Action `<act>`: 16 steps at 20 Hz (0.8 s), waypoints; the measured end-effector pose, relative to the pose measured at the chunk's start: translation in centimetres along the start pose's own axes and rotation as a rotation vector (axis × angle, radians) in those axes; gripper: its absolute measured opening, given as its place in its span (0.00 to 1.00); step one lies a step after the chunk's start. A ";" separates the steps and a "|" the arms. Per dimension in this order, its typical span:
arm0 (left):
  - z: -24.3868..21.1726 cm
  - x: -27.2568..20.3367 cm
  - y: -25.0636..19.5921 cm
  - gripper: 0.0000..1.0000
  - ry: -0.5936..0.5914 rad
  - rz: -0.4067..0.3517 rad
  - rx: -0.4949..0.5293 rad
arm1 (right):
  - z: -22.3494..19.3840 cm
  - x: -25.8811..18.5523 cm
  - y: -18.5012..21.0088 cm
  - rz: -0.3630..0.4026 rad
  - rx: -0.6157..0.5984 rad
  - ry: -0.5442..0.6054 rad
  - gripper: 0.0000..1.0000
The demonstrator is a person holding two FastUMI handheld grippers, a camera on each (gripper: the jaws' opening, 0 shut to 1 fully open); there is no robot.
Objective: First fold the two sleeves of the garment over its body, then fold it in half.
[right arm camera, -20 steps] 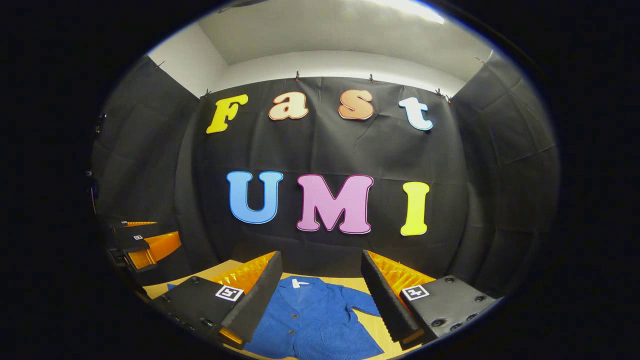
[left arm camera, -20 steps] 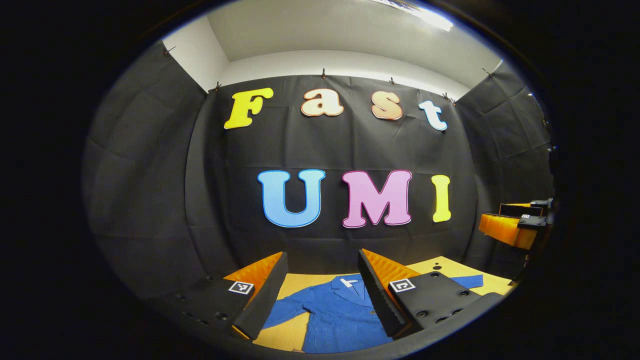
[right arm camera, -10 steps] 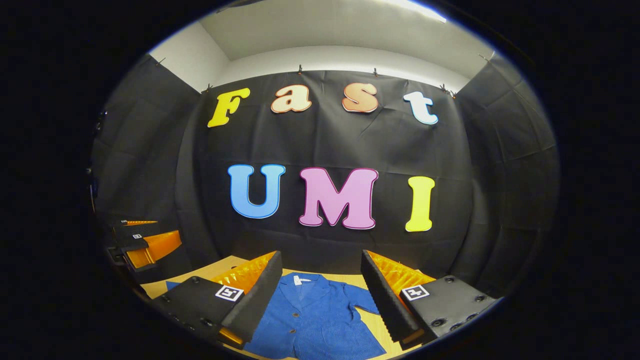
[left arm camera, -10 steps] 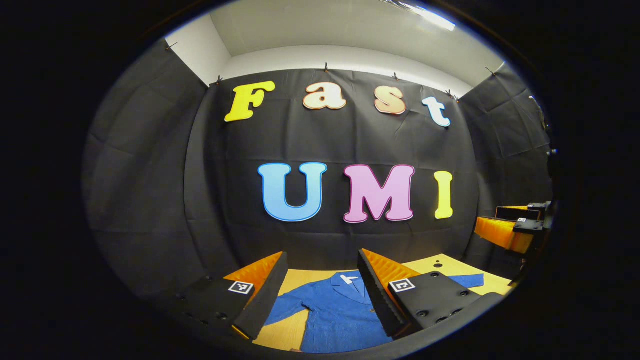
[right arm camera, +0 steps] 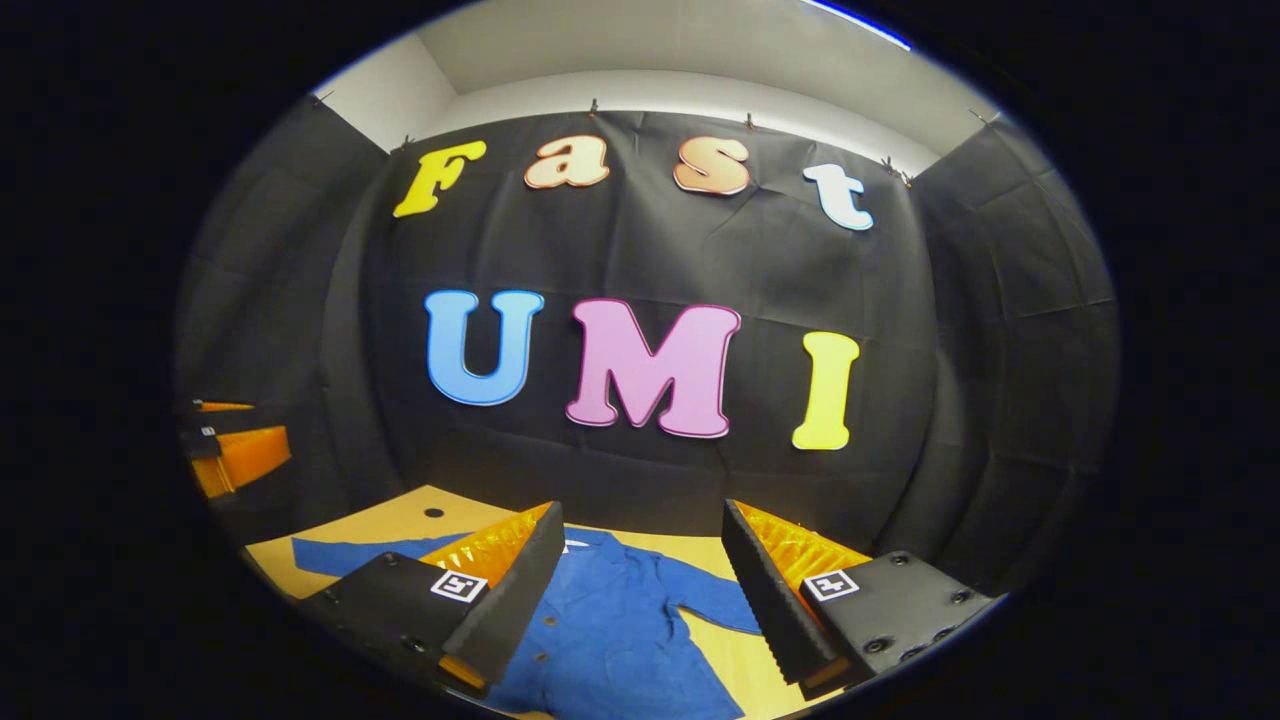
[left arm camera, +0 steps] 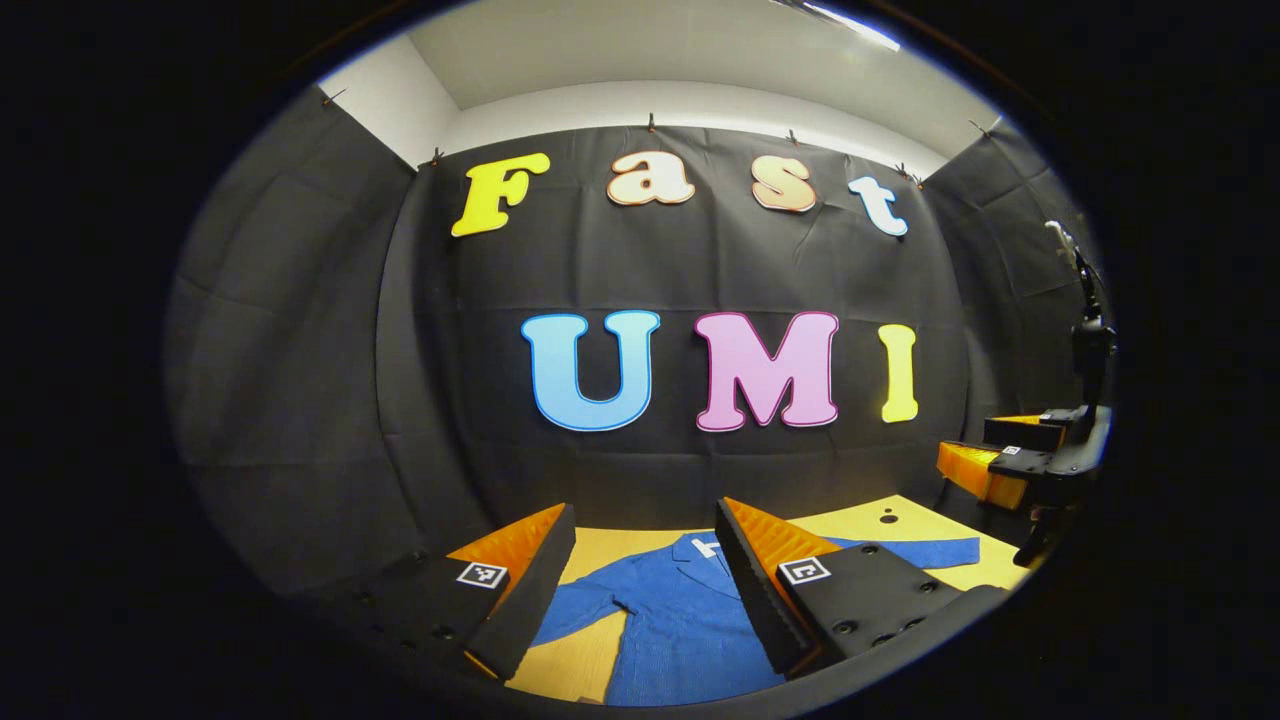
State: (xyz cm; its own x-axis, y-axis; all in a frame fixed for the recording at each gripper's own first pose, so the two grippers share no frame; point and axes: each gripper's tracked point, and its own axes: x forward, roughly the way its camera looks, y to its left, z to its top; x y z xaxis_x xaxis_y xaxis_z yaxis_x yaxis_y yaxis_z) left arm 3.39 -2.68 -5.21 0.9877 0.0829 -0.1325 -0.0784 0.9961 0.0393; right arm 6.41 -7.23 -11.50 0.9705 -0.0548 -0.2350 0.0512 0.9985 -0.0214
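A blue button-front jacket is lying flat on the wooden table, both sleeves spread outward, nothing folded yet. Left gripper and right gripper are hovering above it, jaws wide, holding nothing

Blue garment (plain) on yellow table
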 end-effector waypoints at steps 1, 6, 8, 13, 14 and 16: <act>0.0 0.1 -0.3 0.81 0.002 0.003 0.004 | -0.9 0.6 -1.2 -0.019 0.009 0.025 0.96; -1.2 1.3 -1.8 0.81 0.042 0.018 -0.012 | -6.4 2.3 -7.5 -0.124 0.040 0.175 0.99; -2.1 1.9 -3.0 0.81 0.066 0.016 -0.022 | -8.5 2.7 -10.0 -0.157 0.055 0.223 0.96; -3.6 3.6 -6.0 0.81 0.123 0.013 -0.047 | -15.1 3.6 -16.7 -0.254 0.116 0.356 0.94; -3.7 4.1 -6.7 0.81 0.132 0.009 -0.056 | -16.8 3.6 -17.8 -0.272 0.129 0.396 0.99; -4.0 4.7 -7.7 0.81 0.148 0.009 -0.062 | -20.3 3.6 -20.1 -0.315 0.163 0.473 0.99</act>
State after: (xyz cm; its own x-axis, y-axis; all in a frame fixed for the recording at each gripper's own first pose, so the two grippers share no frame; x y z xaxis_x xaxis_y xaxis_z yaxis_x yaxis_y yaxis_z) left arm 8.13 -9.81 -10.10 0.9566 0.0906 -0.2769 -0.0997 0.9948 -0.0190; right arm 4.09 -27.66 -31.67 0.6939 -0.3093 -0.6503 0.3917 0.9199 -0.0196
